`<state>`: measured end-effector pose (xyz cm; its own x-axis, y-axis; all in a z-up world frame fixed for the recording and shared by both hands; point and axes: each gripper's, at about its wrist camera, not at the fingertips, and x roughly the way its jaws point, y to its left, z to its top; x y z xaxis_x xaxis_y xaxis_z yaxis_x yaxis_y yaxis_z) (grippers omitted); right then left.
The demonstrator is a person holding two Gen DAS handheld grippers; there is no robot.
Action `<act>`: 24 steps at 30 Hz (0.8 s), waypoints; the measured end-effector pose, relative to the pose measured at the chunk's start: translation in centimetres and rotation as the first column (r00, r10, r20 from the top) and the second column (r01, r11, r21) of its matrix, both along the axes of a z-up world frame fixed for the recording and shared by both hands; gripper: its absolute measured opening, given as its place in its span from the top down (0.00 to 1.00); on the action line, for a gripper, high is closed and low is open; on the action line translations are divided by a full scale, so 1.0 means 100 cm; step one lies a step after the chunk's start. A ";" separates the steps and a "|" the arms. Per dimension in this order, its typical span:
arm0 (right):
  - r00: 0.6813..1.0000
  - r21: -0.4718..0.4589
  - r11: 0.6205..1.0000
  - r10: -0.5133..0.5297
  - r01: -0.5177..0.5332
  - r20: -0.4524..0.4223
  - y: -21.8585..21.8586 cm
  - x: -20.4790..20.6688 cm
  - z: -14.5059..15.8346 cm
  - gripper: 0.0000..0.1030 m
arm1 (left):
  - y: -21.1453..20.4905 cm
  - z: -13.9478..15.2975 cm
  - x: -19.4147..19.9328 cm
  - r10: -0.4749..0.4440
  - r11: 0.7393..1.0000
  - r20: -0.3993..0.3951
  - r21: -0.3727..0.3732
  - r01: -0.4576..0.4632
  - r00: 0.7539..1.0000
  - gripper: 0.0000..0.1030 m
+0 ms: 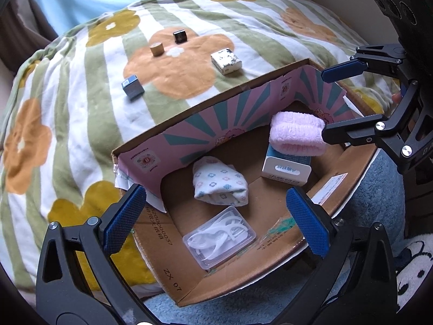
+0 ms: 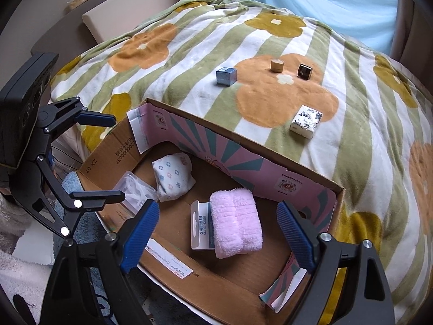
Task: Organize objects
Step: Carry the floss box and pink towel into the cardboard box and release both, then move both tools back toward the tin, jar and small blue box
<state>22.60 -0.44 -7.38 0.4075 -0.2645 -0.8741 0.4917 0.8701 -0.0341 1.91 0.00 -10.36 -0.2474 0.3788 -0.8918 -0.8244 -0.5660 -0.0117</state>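
Both pairs of fingers stand apart, empty, above the cardboard box point(image 1: 270, 178): left gripper point(image 1: 216, 222) over the clear floss-pick case point(image 1: 219, 237), right gripper point(image 2: 219, 235) over the pink towel point(image 2: 235, 220) lying on a white carton point(image 2: 201, 224).

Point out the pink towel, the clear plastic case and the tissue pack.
pink towel point(image 2: 236, 220), right wrist view, middle of its top.
clear plastic case point(image 1: 219, 237), left wrist view, centre of its lid.
tissue pack point(image 2: 305, 122), right wrist view, printed top face.
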 end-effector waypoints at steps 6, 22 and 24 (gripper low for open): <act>1.000 -0.032 0.999 -0.015 0.015 0.010 -0.001 -0.001 0.003 0.16 | -0.002 0.006 -0.002 0.005 1.000 -0.003 0.020 -0.005 1.000 0.00; 0.992 -0.248 0.968 0.048 -0.018 0.119 0.003 0.014 0.058 0.16 | -0.015 0.065 -0.048 0.079 0.990 -0.072 0.123 -0.070 0.994 0.00; 0.990 -0.295 0.955 0.051 -0.010 0.129 -0.001 0.018 0.070 0.16 | -0.017 0.077 -0.061 0.097 0.985 -0.085 0.150 -0.084 0.992 0.00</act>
<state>24.36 -0.56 -0.37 0.5273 -0.4862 -0.6968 0.4827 0.8463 -0.2253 -4.15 -1.65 -2.64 -0.3645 0.4754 -0.8007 -0.7712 -0.6361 -0.0265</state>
